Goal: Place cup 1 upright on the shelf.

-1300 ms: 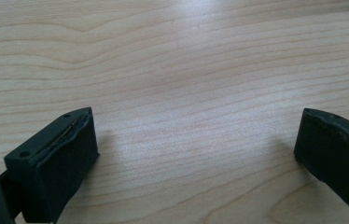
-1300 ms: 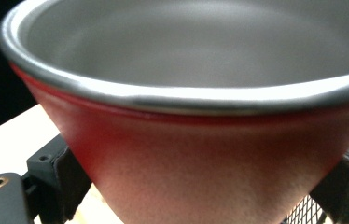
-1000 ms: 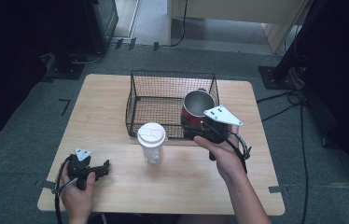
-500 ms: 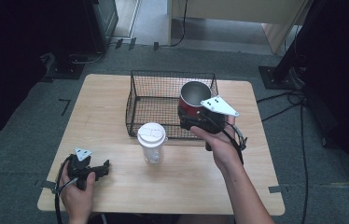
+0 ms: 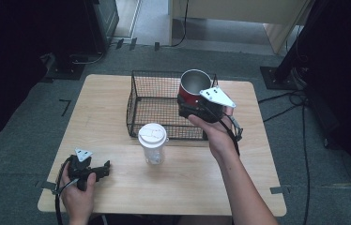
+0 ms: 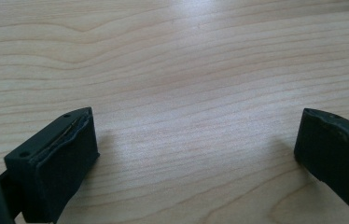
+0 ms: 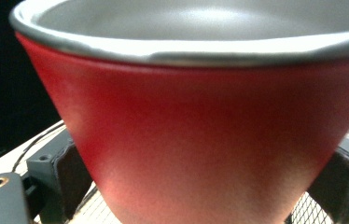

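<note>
Holding red cup (image 5: pixel 194 89) in right gripper (image 5: pixel 197 107), jaws clamped on its sides, above wire basket (image 5: pixel 152 105). Left gripper (image 5: pixel 99 170) spread wide on table (image 5: pixel 117 93).

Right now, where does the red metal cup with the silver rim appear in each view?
High view: the red metal cup is right of centre, above the black wire basket, held by the right gripper.
Left gripper view: not in it.
Right gripper view: the cup spans the frame.
Shared landmark: the basket's mesh.
</note>
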The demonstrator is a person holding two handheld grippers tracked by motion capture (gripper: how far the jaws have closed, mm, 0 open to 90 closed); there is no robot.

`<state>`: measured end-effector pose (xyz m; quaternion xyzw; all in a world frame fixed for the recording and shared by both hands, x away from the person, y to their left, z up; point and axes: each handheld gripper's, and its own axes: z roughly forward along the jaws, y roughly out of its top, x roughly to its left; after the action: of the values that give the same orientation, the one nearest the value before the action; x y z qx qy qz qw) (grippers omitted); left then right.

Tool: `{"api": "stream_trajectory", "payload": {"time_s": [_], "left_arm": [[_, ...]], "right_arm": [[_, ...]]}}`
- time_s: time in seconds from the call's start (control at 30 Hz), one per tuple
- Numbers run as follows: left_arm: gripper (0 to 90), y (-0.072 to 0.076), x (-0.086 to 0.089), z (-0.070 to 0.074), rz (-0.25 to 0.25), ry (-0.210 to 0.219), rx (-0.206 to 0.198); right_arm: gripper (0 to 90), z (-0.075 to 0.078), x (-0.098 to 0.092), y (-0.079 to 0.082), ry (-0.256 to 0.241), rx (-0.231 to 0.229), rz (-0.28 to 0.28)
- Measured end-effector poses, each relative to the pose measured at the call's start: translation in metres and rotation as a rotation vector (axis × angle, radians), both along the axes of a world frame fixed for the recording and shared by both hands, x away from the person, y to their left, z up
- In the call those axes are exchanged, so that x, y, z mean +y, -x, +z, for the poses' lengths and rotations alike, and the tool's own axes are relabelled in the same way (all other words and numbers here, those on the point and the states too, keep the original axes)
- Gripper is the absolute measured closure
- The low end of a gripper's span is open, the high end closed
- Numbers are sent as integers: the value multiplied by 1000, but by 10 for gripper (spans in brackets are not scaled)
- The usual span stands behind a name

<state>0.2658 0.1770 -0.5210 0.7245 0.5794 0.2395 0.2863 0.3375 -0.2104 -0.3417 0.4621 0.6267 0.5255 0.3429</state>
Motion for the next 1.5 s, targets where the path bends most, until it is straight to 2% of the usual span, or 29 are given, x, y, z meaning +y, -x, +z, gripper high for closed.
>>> {"api": "stream_trajectory", "payload": {"time_s": [0.27, 0.5, 0.57, 0.67, 0.9, 0.97, 1.1, 1.3, 1.5], "left_arm": [[0, 0, 0, 0, 0, 0, 0], [0, 0, 0, 0, 0, 0, -1], [0, 0, 0, 0, 0, -1, 0], [0, 0, 0, 0, -2, -1, 1], [0, 0, 0, 0, -2, -2, 2], [0, 0, 0, 0, -2, -2, 2], [0, 0, 0, 0, -2, -2, 1], [0, 0, 0, 0, -2, -2, 1], [0, 0, 0, 0, -2, -1, 1]], "right_arm": [[76, -11, -1, -23, -6, -42, -40], [76, -20, 0, -39, -22, -42, -49], [76, -25, 1, -49, -34, -44, -71], [76, -30, 2, -59, -22, -43, -96], [76, -41, 8, -74, -3, -40, -107], [76, -49, 12, -81, 15, -32, -110], [76, -60, 18, -91, 18, -12, -112], [75, -75, 25, -100, 46, 22, -90], [74, -91, 31, -112, 73, 72, -111]]}}
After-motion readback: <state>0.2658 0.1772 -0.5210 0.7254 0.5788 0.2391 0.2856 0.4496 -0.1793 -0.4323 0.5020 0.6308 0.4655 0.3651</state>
